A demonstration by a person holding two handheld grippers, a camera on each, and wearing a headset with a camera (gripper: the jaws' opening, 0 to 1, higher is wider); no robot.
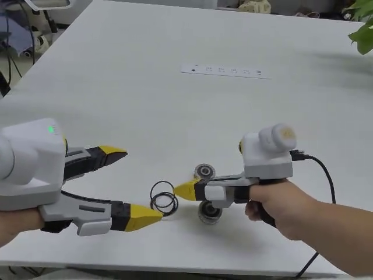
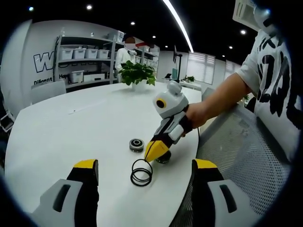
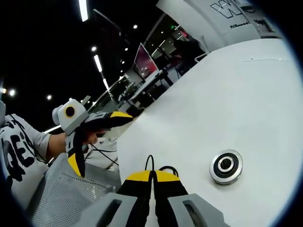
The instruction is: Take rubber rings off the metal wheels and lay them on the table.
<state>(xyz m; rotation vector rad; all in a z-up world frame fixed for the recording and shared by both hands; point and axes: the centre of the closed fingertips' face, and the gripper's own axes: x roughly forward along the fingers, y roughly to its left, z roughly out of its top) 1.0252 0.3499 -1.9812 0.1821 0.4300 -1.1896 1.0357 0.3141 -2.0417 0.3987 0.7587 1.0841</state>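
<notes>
Left gripper (image 1: 128, 184) sits at near left over the white table (image 1: 175, 105), jaws spread wide, yellow tips pointing right twd the work and holding nothing. Right gripper (image 1: 185, 190) comes in from the right, gripped by a hand (image 1: 280, 207), w/ a black cable (image 1: 326, 175) trailing off its back. Its jaws are pressed together, tip down at the table right against the rubber rings (image 1: 164, 198). In the right gripper view a thin black loop shows at the jaw tips, but can't tell if a ring is actually nipped between them.

Rings are thin black loops, overlapping in a small pile flat on the table, btwn the two grippers and just off the left one's near tip.

Two metal wheels by the right gripper: one (image 1: 204, 171) flat on the table just on its far side, apart from the rings; the other (image 1: 210, 212) on its near side, partly hidden under the gripper body.

Far back, mid-table, lies a white power strip (image 1: 226, 71). Potted plant (image 1: 364, 26) at far right edge.
</notes>
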